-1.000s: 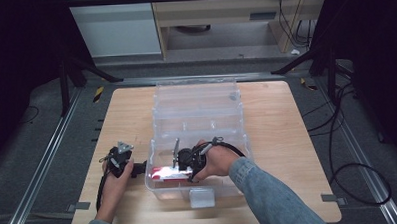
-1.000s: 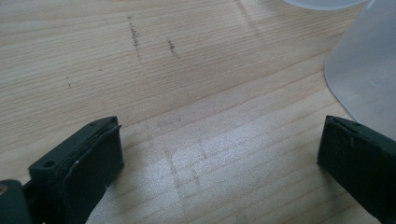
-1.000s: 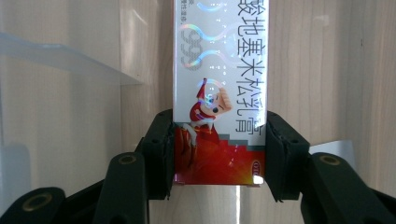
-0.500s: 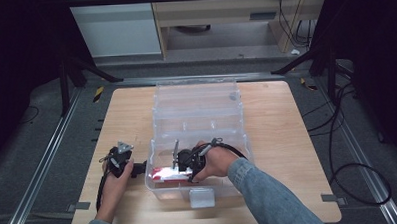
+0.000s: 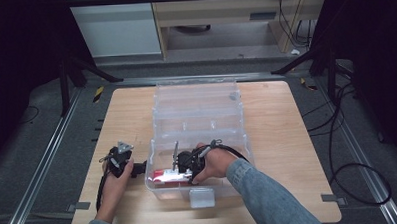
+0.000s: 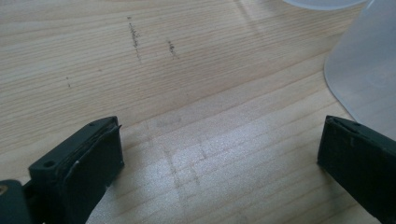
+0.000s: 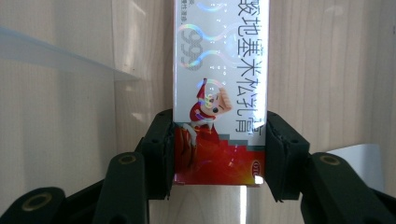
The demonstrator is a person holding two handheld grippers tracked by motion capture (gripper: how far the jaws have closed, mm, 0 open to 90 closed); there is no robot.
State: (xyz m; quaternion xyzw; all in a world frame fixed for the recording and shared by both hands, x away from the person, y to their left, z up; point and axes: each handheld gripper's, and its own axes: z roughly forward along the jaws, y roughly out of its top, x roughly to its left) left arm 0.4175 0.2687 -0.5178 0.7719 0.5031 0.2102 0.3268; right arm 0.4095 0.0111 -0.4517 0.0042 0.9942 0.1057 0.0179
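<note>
The right gripper [image 7: 218, 154], low in the frame, is clamped on a red-and-white carton [image 7: 219, 93] inside the clear box [image 5: 199, 112]; the left gripper [image 6: 219, 158] stands apart over the table [image 6: 140, 70].

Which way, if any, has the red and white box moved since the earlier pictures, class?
No. In the high view the red and white box lies in the same front corner of the clear bin, clamped by the right gripper.

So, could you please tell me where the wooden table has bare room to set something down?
The light wooden table is bare right of the clear plastic box, and left of it beyond the open left gripper. The box's front is crowded: the right gripper holds a red-and-silver carton there.
</note>
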